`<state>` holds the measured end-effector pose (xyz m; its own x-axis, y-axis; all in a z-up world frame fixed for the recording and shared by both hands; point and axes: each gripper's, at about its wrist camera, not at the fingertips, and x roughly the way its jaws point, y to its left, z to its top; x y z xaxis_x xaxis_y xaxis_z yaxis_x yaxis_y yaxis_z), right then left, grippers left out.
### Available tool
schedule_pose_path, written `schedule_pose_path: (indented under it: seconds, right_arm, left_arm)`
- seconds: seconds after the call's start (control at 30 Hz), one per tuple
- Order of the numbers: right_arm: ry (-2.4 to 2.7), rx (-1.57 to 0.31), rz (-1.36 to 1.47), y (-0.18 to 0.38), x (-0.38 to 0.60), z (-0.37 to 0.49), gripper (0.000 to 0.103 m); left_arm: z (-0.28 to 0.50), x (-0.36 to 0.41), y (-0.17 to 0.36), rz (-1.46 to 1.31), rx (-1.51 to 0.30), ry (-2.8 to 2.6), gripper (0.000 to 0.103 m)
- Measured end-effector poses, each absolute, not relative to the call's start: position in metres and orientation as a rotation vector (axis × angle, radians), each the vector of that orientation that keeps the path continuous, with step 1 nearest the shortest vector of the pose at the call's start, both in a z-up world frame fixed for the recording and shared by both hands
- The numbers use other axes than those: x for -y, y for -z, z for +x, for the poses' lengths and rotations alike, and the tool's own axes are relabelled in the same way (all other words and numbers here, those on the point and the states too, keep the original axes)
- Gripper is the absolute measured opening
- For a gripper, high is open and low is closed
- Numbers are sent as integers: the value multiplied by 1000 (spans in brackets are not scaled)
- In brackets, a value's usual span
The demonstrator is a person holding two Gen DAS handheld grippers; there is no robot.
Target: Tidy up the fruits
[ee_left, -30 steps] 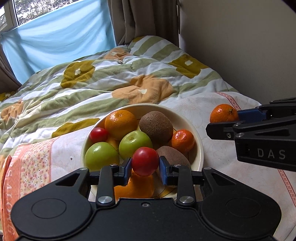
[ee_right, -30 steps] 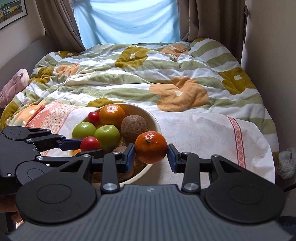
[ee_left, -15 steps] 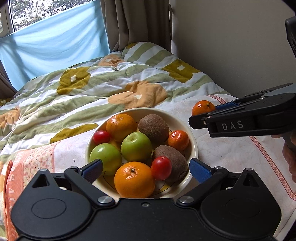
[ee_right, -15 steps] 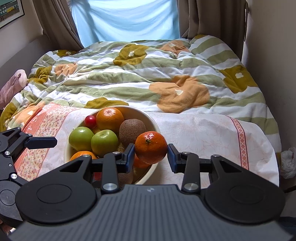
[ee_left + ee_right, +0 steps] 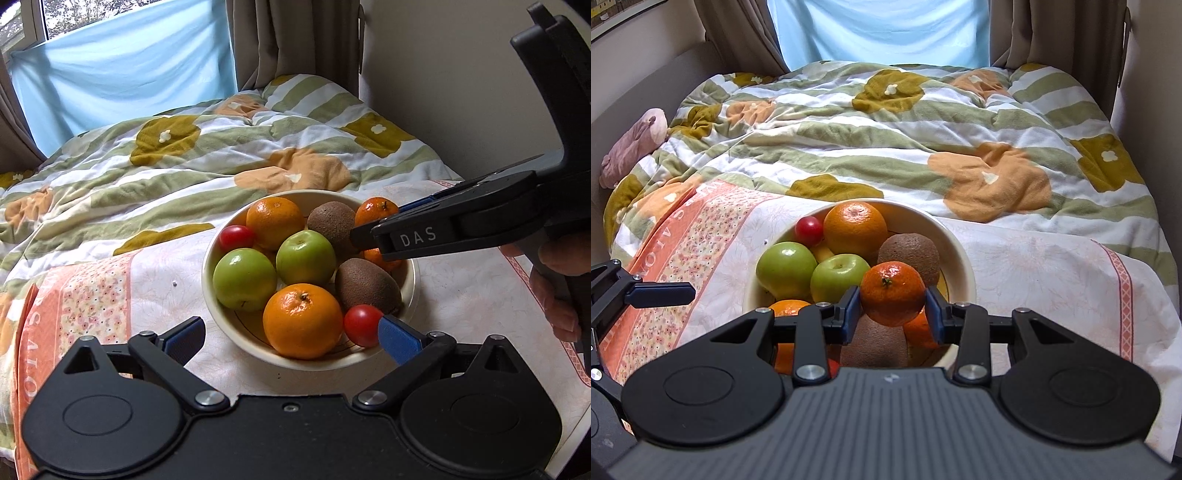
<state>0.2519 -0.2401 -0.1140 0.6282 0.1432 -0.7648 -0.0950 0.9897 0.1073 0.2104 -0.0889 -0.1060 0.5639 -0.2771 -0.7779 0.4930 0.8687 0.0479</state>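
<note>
A cream bowl [image 5: 221, 321] [image 5: 960, 243] on the cloth-covered bed holds oranges, two green apples, two kiwis and two small red tomatoes. My left gripper [image 5: 291, 339] is open and empty at the bowl's near rim; the red tomato [image 5: 362, 325] lies in the bowl by its right finger. My right gripper [image 5: 892, 308] is shut on a small mandarin [image 5: 892, 293] and holds it over the bowl's right side, above a kiwi [image 5: 873, 347]. In the left wrist view the mandarin [image 5: 375, 210] shows behind the right gripper's fingers.
A white and pink floral cloth [image 5: 110, 295] lies under the bowl on a striped flowered quilt [image 5: 886, 147]. A wall [image 5: 461, 92] runs along the right side. A pink soft toy [image 5: 631, 144] lies at the bed's left edge. Curtains hang at the far end.
My left gripper opened, dropped the red tomato into the bowl and drew back. My right gripper carried the mandarin leftward from beside the bowl to over it.
</note>
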Motion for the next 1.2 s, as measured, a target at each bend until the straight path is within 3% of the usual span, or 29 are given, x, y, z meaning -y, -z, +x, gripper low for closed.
schedule_pose_path:
  seconds: [0.2, 0.27, 0.33, 0.37, 0.77, 1.2]
  right_arm:
    - [-130, -908, 96, 125, 239, 259, 55]
    - [-124, -904, 96, 124, 239, 260, 65]
    - [-121, -901, 98, 122, 240, 259, 97]
    - [-124, -897, 104, 120, 242, 258, 103]
    - [-111, -801, 127, 77, 257, 217, 103]
    - [-26, -647, 110, -14, 275, 98, 103]
  left_arm:
    - [214, 84, 107, 274, -864, 445, 102]
    - [215, 82, 107, 268, -867, 444, 102]
    - [215, 81, 106, 266, -867, 442, 102]
    - [214, 81, 105, 268, -866, 439, 102]
    - [184, 81, 73, 274, -774, 393, 102]
    - [101, 66, -4, 164, -626, 281, 103]
